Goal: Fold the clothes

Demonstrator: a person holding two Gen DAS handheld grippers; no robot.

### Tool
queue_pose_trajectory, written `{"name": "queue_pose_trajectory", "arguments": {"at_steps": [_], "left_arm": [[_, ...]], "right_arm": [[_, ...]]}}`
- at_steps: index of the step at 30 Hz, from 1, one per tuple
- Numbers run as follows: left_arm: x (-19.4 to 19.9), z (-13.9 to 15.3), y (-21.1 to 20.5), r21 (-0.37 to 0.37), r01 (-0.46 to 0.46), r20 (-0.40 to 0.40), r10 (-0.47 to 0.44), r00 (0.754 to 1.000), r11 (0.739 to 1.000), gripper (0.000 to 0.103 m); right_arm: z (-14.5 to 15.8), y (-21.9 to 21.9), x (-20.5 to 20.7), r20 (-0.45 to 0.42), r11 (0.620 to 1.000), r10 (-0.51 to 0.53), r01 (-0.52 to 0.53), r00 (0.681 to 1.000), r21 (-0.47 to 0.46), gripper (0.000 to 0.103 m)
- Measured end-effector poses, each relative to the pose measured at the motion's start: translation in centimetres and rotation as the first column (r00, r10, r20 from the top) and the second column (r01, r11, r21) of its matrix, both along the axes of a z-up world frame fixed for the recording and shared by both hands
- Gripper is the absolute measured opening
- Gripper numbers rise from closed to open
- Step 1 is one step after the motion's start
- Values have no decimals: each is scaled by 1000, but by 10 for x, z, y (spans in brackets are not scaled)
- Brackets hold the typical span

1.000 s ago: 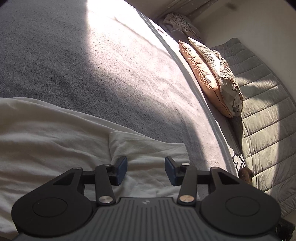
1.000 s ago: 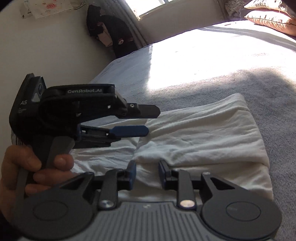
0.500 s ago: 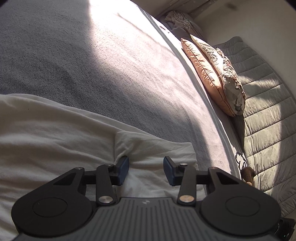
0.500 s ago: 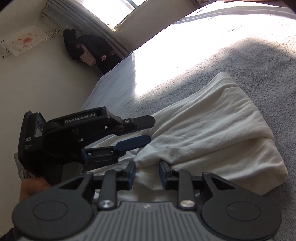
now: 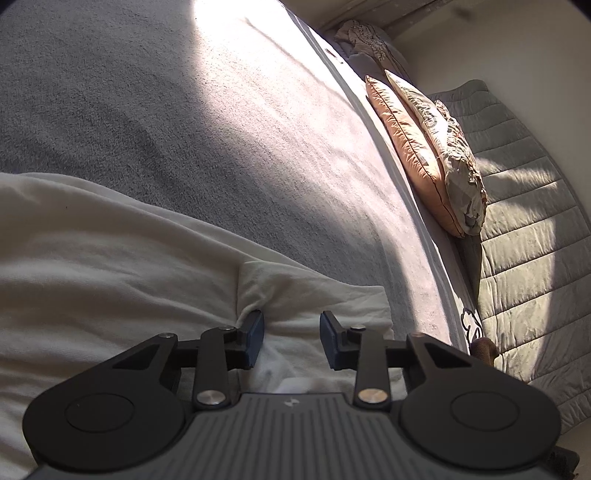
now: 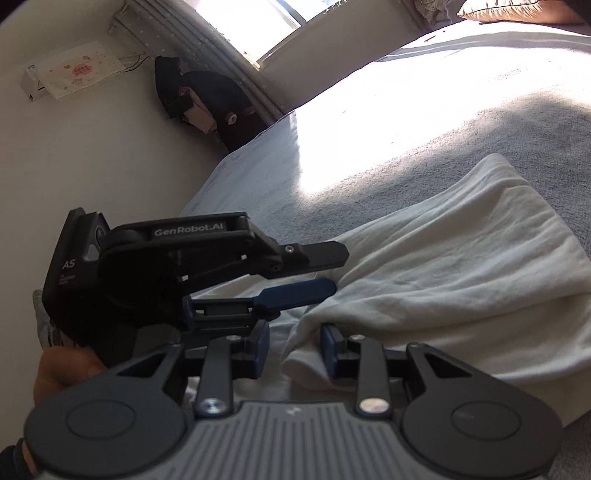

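White garment (image 5: 110, 266) lies partly folded on the grey bed (image 5: 166, 129). Left gripper (image 5: 291, 338) jaws have just been closing, cloth corner between them, not clamped yet. Right gripper (image 6: 294, 349) jaws have been opening, released around a fold edge.

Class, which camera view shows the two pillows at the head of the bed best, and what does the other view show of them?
The left wrist view. There the orange pillow and the patterned pillow lean side by side against the quilted headboard, seen whole. The right wrist view shows only an orange corner cut off at its top edge.
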State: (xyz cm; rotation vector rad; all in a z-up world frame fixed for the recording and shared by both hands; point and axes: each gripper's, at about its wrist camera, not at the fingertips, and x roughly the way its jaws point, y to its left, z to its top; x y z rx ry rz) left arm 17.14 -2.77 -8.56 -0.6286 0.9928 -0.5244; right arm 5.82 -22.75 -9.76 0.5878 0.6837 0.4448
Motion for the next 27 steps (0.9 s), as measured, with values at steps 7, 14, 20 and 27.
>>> {"name": "queue_pose_trajectory", "arguments": {"at_steps": [7,14,20,27], "left_arm": [[3,-3,2,16,-2,-14,2,1000,1000,19],[2,-5,1,84,0,-5,1,1000,996,4],[0,1,-9,181,17,40,-25,999,983,4],[2,-3,-3,148,19,27,-23,999,989,3]], "right_arm": [[9,14,9,86,981,103,-88,991,-170,5],[7,30,-15,127,936,171,-120,977,-331,5],[10,21,-22,135,953,179,-137,975,-271,5],[3,0,-29,94,979,100,-82,990,-185,8]]}}
